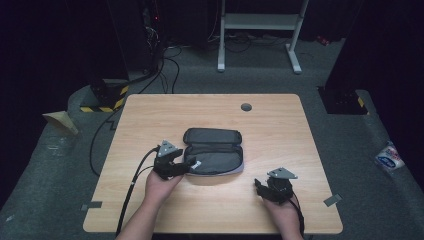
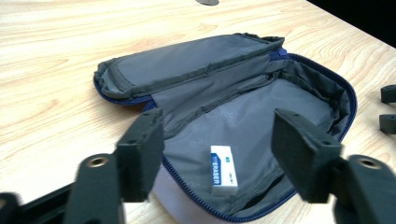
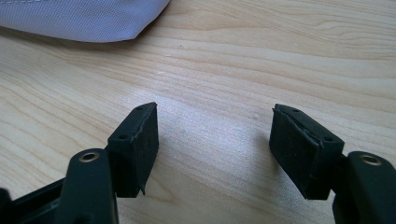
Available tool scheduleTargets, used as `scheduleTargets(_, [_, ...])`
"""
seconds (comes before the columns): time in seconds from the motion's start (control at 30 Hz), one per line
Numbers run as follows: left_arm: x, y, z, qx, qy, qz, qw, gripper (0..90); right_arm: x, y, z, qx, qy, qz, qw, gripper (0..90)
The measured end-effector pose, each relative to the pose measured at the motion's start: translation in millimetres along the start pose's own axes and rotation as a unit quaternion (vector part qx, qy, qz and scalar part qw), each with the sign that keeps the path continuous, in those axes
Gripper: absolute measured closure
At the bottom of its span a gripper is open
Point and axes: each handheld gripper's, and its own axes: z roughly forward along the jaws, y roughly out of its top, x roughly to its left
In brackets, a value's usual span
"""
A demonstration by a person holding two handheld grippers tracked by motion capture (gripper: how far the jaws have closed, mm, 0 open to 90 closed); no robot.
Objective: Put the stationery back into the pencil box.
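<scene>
A grey zip pouch [image 1: 212,150] lies open in the middle of the wooden table [image 1: 280,125], its lid folded back toward the far side. Inside it, on the grey lining [image 2: 243,107], rests a white eraser [image 2: 223,169] with blue print. My left gripper [image 1: 187,164] hangs at the pouch's near left corner, jaws open, and the eraser lies free below and between them [image 2: 217,123]. My right gripper [image 1: 258,184] rests open to the right of the pouch over bare wood [image 3: 215,116]. A light corner of the pouch [image 3: 84,18] lies beyond it.
A round grey grommet [image 1: 246,107] sits near the table's far edge. Bare wood surrounds the pouch on all sides. On the floor beyond are cables, a white stand frame [image 1: 260,22] and a plastic bag [image 1: 389,157] at the right.
</scene>
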Motion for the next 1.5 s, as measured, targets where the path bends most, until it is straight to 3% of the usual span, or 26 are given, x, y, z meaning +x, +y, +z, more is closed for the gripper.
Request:
scheduleTargets(0.4, [15.8,-2.8,-13.2,-0.008,0.017,-0.002,0.9998,9.8,0.0,0.0,0.0,0.000,0.000,0.000,1.0000,32.9])
scheduleTargets(0.53, [21.1,-3.3,-17.0,-0.005,0.032,-0.001,0.9995,0.0,0.0,0.0,0.0,0.000,0.000,0.000,1.0000,32.9])
scheduleTargets(0.9, [43.2,-13.4,-35.7,-0.003,0.045,-0.011,0.9989,0.0,0.0,0.0,0.0,0.000,0.000,0.000,1.0000,32.9])
scheduleTargets(1.1, [63.3,-33.1,-47.7,0.018,0.057,-0.022,0.9979,0.7,0.0,0.0,0.0,0.000,0.000,0.000,1.0000,32.9])
scheduleTargets(1.27, [81.7,-60.8,-56.2,0.053,0.064,-0.024,0.9962,5.2,0.0,0.0,0.0,0.000,0.000,0.000,1.0000,32.9])
scheduleTargets(1.37, [88.5,-81.5,-61.2,0.074,0.077,-0.026,0.9940,5.8,0.0,0.0,0.0,0.000,0.000,0.000,1.0000,32.9])
scheduleTargets(1.47, [91.6,-101.5,-67.6,0.091,0.093,-0.014,0.9914,5.8,0.0,0.0,0.0,0.000,0.000,0.000,1.0000,32.9])
scheduleTargets(1.5, [90.1,-105.1,-69.5,0.090,0.109,-0.020,0.9897,5.8,0.0,0.0,0.0,0.000,0.000,0.000,1.0000,32.9])
